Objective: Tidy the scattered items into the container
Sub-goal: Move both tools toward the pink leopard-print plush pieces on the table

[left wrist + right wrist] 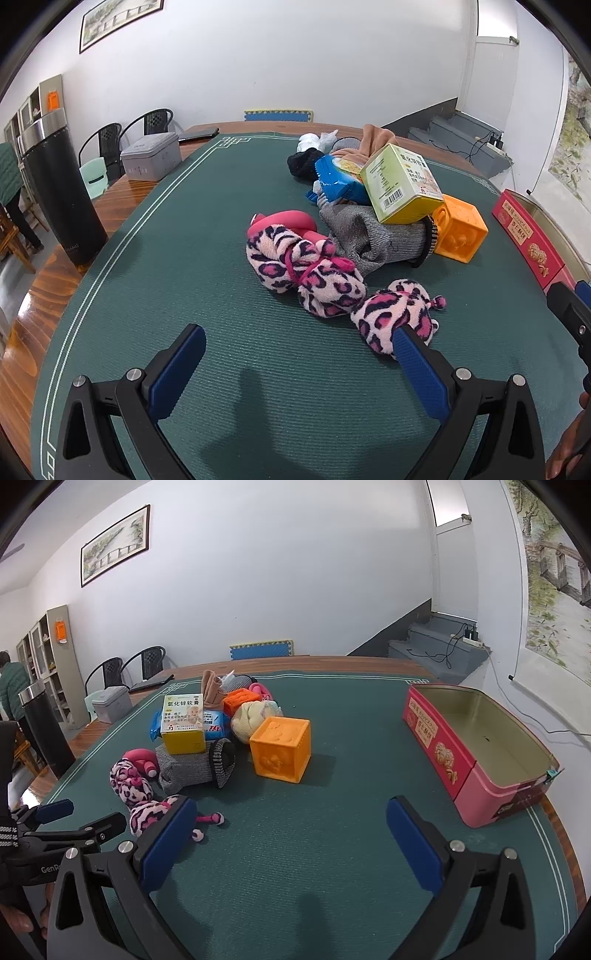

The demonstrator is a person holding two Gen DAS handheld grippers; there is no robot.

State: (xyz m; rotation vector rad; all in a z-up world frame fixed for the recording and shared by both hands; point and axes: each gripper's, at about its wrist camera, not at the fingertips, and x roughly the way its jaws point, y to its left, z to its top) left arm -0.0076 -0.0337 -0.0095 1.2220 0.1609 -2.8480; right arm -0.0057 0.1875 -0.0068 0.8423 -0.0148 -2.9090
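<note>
Left wrist view: pink leopard-print plush sock lies on the green felt mat, touching the wide-open, empty left gripper at its right fingertip, nearer than the spread, empty right gripper. Far right stands the empty pink tin container.

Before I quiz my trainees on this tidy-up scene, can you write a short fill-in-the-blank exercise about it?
1. The red biscuit tin holds ____ items so far.
2. The yellow-green medicine box rests on a ____ knit glove.
3. The jaws of the left gripper and the right gripper are both ____.
4. The cube nearest the tin is ____.

Missing words: no; grey; open; orange
</note>
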